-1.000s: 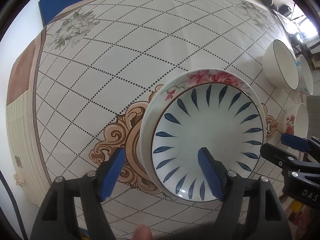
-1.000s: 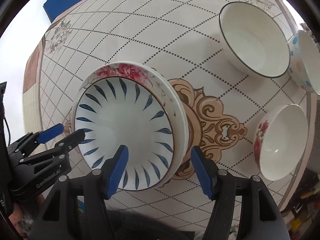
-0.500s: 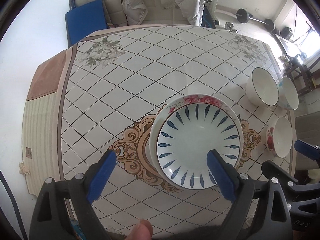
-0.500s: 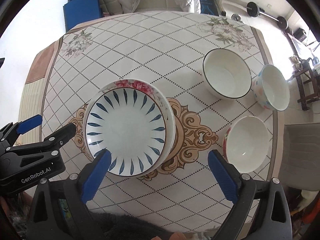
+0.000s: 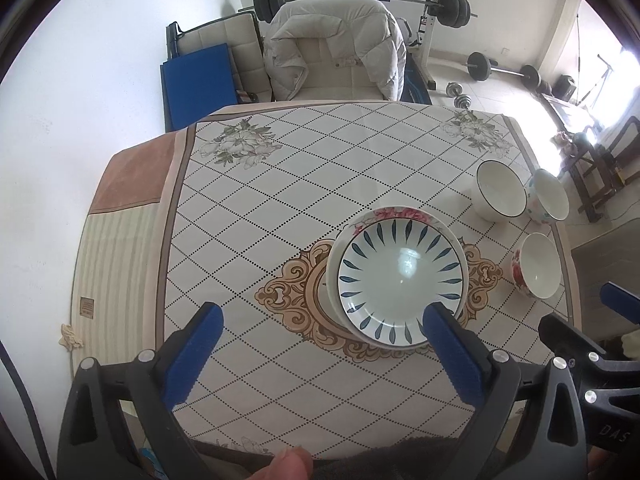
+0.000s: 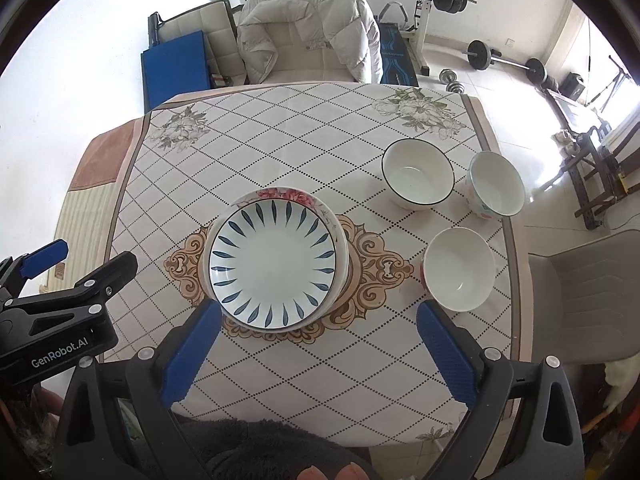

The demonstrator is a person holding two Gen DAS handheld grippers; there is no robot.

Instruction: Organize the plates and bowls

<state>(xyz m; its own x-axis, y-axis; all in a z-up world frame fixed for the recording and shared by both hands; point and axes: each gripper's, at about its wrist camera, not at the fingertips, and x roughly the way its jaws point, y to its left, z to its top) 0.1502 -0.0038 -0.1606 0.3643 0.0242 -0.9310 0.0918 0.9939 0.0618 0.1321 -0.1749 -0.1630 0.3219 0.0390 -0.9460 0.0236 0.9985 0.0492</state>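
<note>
Plates: we see a white blue-leaf plate [image 6: 274, 266] stacked on a rose-rimmed plate [image 6: 286, 195], mid-worktop [image 6: 280, 140].
Bowls: three white bowls [image 6: 418, 178], seemingly unstacked, right of plates.
Left gripper [image 5: 320, 354]: spread wide, empty.
Right gripper [image 6: 316, 354]: likewise.

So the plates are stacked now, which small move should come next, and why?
Probably bring the right tongs toward the floral bowl, the nearest of the three bowls. The blue-leaf plate already sits on the rose-rimmed plate, while the black-rimmed bowl and dotted bowl stand unstacked. Both tongs are open and hold nothing.
</note>
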